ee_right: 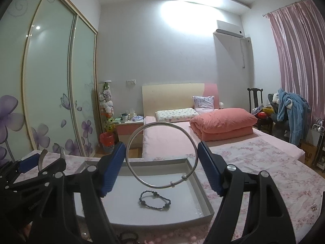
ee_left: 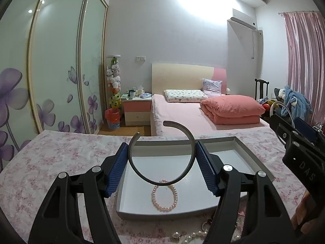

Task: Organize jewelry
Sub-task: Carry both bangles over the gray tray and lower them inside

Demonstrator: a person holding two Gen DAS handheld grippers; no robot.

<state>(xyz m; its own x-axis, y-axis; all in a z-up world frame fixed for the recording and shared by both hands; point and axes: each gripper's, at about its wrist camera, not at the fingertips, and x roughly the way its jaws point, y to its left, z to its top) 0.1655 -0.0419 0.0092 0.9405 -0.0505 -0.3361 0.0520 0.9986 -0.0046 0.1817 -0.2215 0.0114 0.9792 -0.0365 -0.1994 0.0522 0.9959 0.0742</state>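
My left gripper (ee_left: 162,156) is shut on a dark open cuff bangle (ee_left: 192,142) and holds it upright above a shallow white box tray (ee_left: 243,148). A pink pearl bracelet (ee_left: 164,198) lies in the tray under it. My right gripper (ee_right: 161,160) is shut on a thin silver bangle (ee_right: 134,136) with two small beads, held upright over the same tray (ee_right: 200,185). A dark beaded bracelet (ee_right: 155,200) lies in the tray below it. Each gripper shows at the edge of the other's view: the right gripper (ee_left: 294,140) and the left gripper (ee_right: 38,162).
The tray sits on a floral pink cloth (ee_left: 61,152). Loose pearl jewelry (ee_left: 191,234) lies near the tray's front edge, and dark beads (ee_right: 128,236) too. A bed (ee_left: 182,113), a nightstand (ee_left: 136,109) and sliding wardrobe doors (ee_left: 50,71) stand beyond.
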